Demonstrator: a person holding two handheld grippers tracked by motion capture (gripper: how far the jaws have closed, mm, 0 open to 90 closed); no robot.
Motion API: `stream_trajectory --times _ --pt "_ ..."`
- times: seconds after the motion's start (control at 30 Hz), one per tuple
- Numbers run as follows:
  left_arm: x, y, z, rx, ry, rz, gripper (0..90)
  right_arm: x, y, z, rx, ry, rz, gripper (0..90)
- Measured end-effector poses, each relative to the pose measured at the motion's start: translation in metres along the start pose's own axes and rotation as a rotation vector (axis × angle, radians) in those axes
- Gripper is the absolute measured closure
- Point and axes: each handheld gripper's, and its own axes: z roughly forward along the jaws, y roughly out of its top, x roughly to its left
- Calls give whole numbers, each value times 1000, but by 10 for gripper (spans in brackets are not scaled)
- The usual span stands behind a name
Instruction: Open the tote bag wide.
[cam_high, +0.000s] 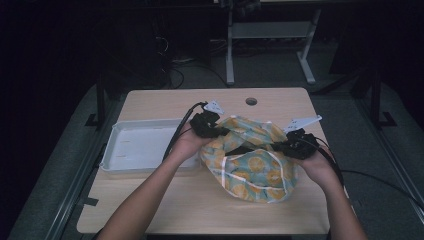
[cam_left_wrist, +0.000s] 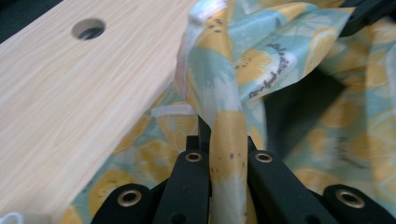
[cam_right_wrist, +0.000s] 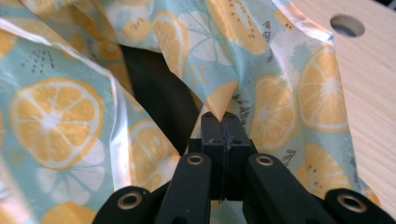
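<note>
A teal, orange-slice-printed plastic bag (cam_high: 252, 162) is held at centre frame on the pale wooden tabletop (cam_high: 165, 205). Its rim is pinched by the left gripper (cam_high: 220, 131) at upper left and by the right gripper (cam_high: 280, 146) at right, both clamped on film, the dark mouth stretched between them.

The lemon-print bag (cam_left_wrist: 275, 56) carries small dark cursive lettering along its printed fruit slices, seen in the left gripper view and again in the right gripper view beside the orange halves. The script is too small and blurred to make out any word. No other writing, number or brand can be read.
</note>
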Motion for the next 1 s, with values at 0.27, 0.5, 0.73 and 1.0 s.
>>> stream_trajectory --times 0.27,0.5,0.73,1.0 --pt "13 -1 22 82 82 12 889 -11 -2 21 31 -44 2 897" --pt "26 -10 41 145 94 -23 885 -16 -3 36 57 -73 11 893" --pt "33 -16 57 221 104 -34 881 -22 -3 46 64 -79 43 890" --pt "34 -23 68 253 95 -63 871 -24 -4 49 76 -93 71 818"
